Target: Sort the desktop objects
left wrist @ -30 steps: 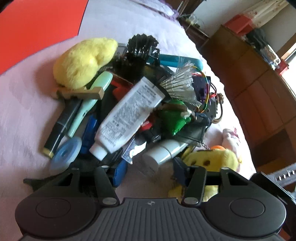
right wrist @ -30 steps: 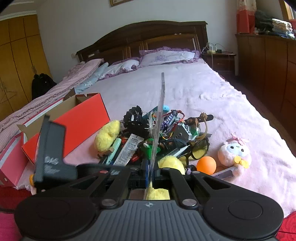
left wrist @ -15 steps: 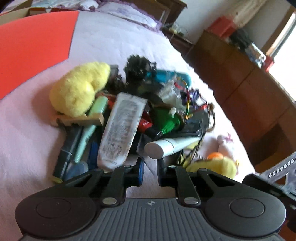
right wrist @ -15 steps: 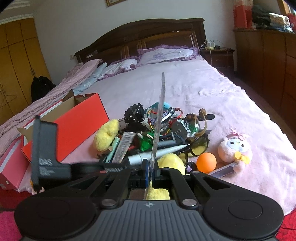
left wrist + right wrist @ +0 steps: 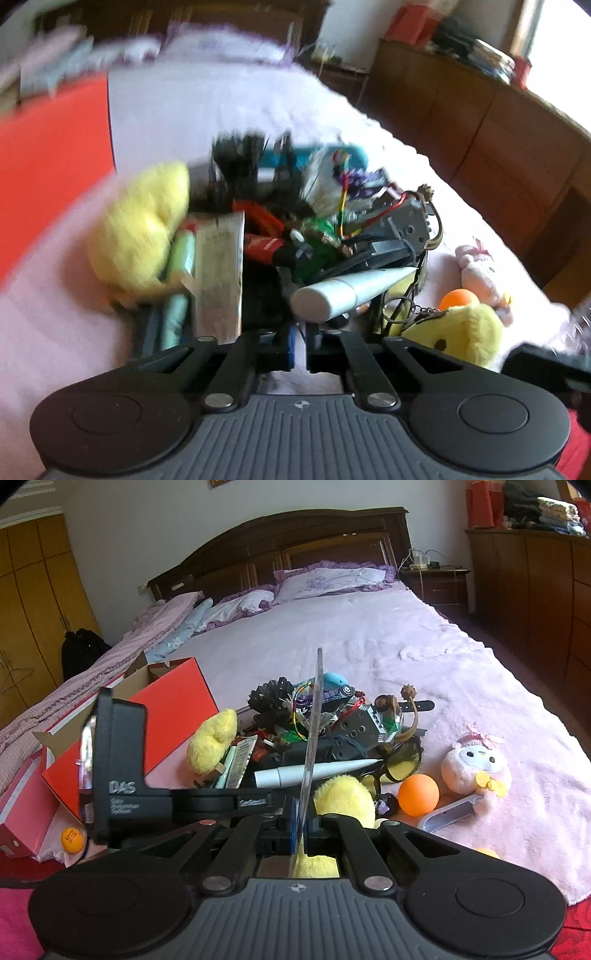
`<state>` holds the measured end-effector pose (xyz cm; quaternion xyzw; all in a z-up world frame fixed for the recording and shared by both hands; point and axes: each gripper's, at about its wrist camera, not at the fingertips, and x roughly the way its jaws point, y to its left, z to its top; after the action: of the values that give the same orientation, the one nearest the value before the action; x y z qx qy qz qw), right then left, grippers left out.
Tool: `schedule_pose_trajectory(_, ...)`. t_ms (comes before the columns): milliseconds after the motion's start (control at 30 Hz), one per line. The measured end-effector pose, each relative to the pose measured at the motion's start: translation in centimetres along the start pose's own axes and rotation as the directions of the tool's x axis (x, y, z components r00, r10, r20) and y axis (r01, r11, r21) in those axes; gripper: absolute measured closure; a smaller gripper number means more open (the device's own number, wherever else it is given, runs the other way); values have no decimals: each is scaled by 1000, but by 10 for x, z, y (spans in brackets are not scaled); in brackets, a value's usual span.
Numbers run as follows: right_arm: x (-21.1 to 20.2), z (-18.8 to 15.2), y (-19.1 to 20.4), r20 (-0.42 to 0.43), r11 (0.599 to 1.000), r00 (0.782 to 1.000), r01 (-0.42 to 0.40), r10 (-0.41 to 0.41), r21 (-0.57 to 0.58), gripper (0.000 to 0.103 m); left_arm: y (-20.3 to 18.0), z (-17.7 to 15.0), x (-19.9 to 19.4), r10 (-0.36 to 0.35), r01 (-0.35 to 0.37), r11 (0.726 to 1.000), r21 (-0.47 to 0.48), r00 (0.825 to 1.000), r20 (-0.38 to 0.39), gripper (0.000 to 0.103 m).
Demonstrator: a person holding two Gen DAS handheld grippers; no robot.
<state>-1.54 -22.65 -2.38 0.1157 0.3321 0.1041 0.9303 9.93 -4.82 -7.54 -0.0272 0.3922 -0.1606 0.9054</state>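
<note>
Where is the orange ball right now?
In the right wrist view the orange ball lies on the bed, right of the pile, between the yellow-lensed glasses and pink plush toy.

Left-wrist view is motion-blurred; the black spiky thing [image 5: 240,155] is perhaps a brush

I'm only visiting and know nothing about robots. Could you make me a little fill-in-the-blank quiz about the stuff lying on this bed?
1. The ball beside the pink plush toy is ___.
2. The black-framed glasses have ___ lenses.
3. The open cardboard box has ___ outer walls.

Missing words: orange; yellow; red.
</note>
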Motion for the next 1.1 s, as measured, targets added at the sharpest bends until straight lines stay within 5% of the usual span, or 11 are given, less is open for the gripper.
schedule_pose_trajectory(133, -1, 1, 4, 9, 1000, 1000, -15, 15, -4, 99, -6, -6, -32, 28, -32, 996, 86, 999, 40, 98)
schedule_pose_trajectory(400, -3, 1, 18, 10, 997, 997, -70, 70, -25, 98, 10, -19, -93, 47, -49, 997, 66, 998, 29, 100)
schedule_pose_trajectory(767, 5, -12, 20, -39, 999, 998, -47, 46, -20, 97, 13, -27, -55, 66, -63, 995, 77, 997, -40, 89)
schedule_pose_trajectory(1100, 7, -19, 18, -35, 999, 999, 0, -1, -44, 101, 10, -19, -67, 40, -42, 997, 72, 999, 19, 100)
